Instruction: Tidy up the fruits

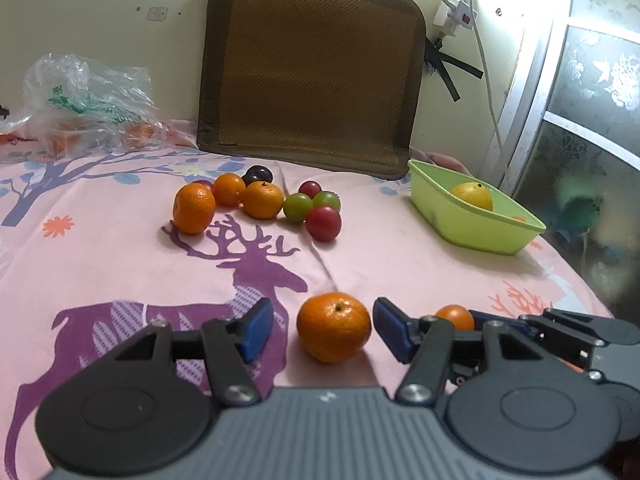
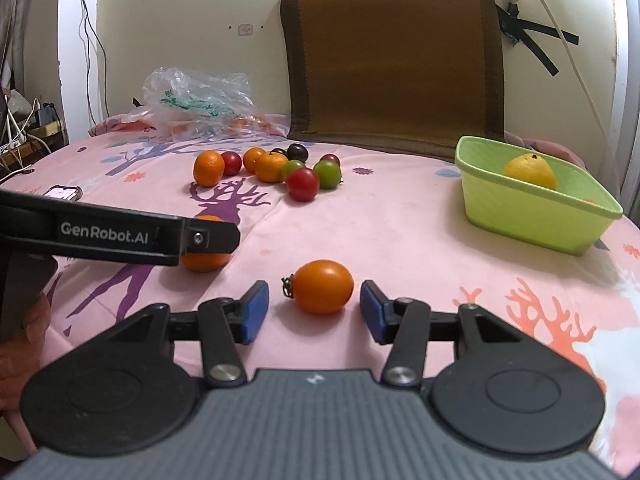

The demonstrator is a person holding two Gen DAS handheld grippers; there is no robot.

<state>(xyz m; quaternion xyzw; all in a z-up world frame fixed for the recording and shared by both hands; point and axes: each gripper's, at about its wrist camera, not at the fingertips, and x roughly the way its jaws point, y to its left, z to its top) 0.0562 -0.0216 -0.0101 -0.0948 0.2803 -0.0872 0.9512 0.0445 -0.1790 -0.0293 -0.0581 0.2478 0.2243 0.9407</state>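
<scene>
The lime-green plastic tub (image 2: 532,216) holds a yellow round fruit (image 2: 530,171) against its far wall. Well to the tub's left lies a cluster of oranges, red, green and dark small fruits (image 2: 276,168). Nearer than the tub, the right gripper (image 2: 314,310) is spread around an orange tomato-like fruit (image 2: 323,287), not touching. The left gripper (image 1: 323,330) is spread around a round orange mandarin (image 1: 334,326).

A home bedroom: a pink deer-print sheet (image 1: 360,248) is covering the bed, a mat (image 1: 312,76) leaning on the wall.
</scene>
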